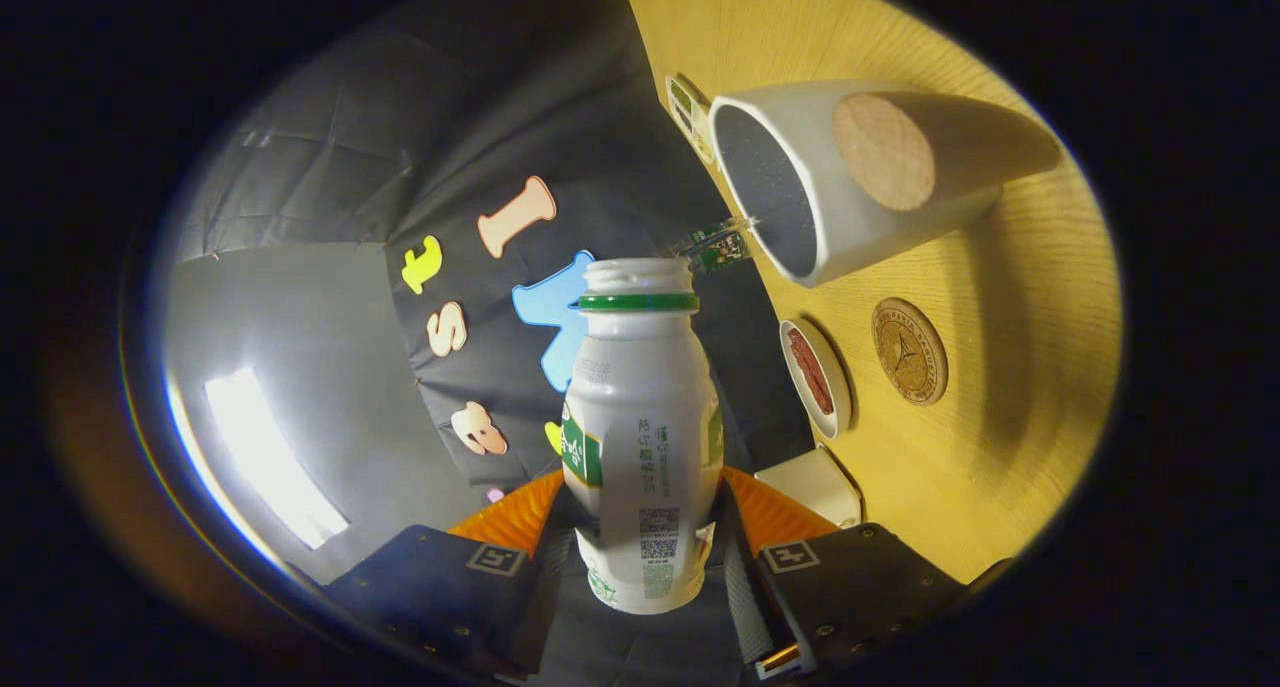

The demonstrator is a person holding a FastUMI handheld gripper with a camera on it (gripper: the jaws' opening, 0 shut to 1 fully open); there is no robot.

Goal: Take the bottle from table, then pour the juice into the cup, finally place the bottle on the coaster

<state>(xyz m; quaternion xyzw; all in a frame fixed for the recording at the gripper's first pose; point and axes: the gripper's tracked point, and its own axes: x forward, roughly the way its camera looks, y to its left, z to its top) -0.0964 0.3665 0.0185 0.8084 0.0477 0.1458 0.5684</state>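
Gripper (640, 527) fingers are pinching my white juice bottle (640, 437), its green-ringed mouth open, tipping near the white cup (850, 197), coaster (909, 352) beyond.

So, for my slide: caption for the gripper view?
Gripper shut on open bottle, tilted beside the cup; coaster beyond.

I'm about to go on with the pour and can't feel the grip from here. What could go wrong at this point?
1. The bottle, uncapped and clamped in the hand-held gripper, is tilted with its mouth short of the white cup; juice may miss the rim.
2. The small dish and coaster lie near the cup; spill could land on them.
3. Swinging closer might knock the cup.
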